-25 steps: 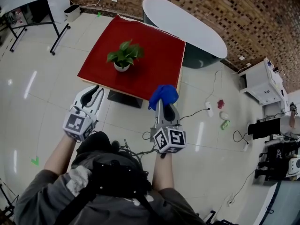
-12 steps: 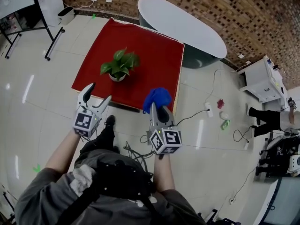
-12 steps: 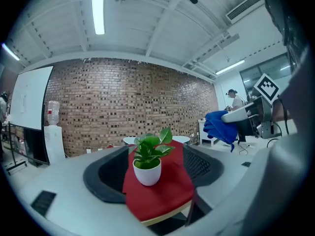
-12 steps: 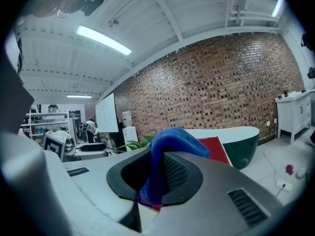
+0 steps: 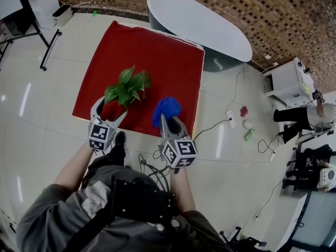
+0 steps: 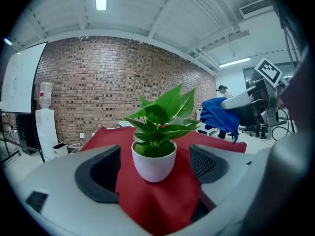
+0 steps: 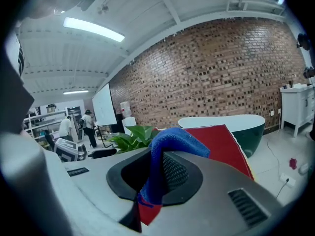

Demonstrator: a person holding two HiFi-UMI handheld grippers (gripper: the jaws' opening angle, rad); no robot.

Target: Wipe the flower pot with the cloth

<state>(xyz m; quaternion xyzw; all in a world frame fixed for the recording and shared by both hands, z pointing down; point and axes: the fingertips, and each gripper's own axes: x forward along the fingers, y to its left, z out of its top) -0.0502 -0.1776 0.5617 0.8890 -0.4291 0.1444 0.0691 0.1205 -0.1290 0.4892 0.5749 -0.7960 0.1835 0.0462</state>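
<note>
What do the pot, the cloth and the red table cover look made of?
The pot: white, smooth, faintly glossy with soft highlights; ceramic or plastic, can't tell which.
The cloth: blue, fuzzy, bunched in soft folds; probably microfibre.
The table cover: red, matte, no glare; likely fabric or felt.

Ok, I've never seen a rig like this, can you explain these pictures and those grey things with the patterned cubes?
They are hand-held grippers; a person carries one on each side. One picture comes from a head camera looking down; the other two come from cameras riding on each gripper. On the red table stands a white flower pot. The left gripper has just been opening its jaws; the pot sits ahead between them, untouched. The right gripper pinches a blue cloth.
</note>
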